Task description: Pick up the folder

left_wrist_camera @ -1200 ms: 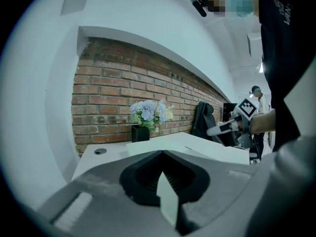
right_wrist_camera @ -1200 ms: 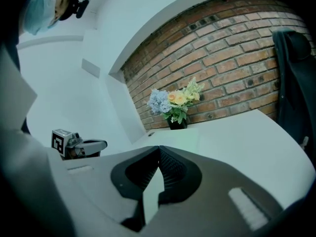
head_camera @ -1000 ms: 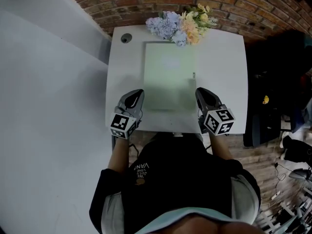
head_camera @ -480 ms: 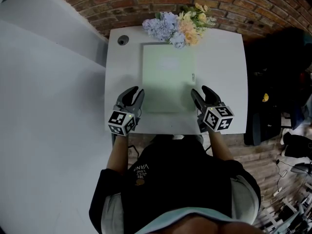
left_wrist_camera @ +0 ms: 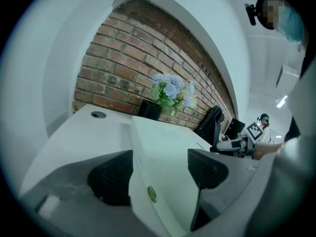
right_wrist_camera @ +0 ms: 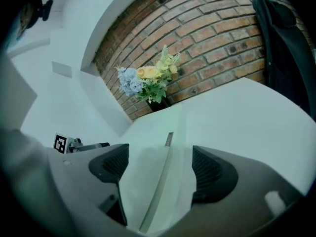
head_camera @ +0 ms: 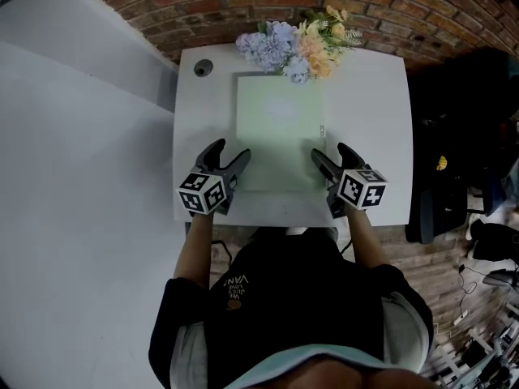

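1. Head view: the pale green folder [head_camera: 280, 136] lies flat in the middle of the white table [head_camera: 369, 120]. The left gripper [head_camera: 229, 154] and right gripper [head_camera: 330, 152] flank its near corners, probably for a level two-sided lift. A flower bunch [head_camera: 296, 40] sits at the far edge. A cable hole [head_camera: 201, 68] is far left, well apart.
2. Left gripper view: the jaws have just been opening and are now wide. The folder's left edge runs between them, and the pads are not pressing.
3. Right gripper view: same here, just opened wide, straddling the right edge near its label strip [right_wrist_camera: 169, 138]. Nothing blocks either approach.

Print on folder label [right_wrist_camera: 169, 138] illegible
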The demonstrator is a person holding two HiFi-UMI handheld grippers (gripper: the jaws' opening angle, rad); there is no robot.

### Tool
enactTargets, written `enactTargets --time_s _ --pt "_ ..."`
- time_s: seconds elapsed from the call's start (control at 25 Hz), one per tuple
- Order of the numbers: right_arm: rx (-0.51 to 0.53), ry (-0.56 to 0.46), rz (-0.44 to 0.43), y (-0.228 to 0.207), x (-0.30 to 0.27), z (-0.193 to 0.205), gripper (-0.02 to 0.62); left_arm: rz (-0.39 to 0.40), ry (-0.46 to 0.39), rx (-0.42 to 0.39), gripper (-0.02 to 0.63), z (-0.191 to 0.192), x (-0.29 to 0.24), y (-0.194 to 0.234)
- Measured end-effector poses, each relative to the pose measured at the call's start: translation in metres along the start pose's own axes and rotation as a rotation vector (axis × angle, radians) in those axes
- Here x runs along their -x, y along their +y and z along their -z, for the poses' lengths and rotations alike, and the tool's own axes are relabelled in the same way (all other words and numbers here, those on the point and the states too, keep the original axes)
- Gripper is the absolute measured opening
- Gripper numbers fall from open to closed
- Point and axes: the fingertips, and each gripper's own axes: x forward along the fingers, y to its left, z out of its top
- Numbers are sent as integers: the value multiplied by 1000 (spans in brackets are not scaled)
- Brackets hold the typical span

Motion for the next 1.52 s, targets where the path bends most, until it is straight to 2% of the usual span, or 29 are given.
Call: enactTargets --time_s 0.24,0.64,0.96,1.16,1.52 --pt "-36 44 -18 -4 -15 4 428 29 93 52 365 12 -16 0" --pt "-60 151 -64 -1 -41 16 433 30 192 128 365 29 -36 8" --pt "-83 216 -87 -2 -53 28 433 54 218 200 374 34 -42 9" --pt "-94 238 -105 0 -57 33 433 76 234 283 374 38 -45 8" --pt "-95 247 -108 1 -58 33 433 120 256 331 374 37 -51 3"
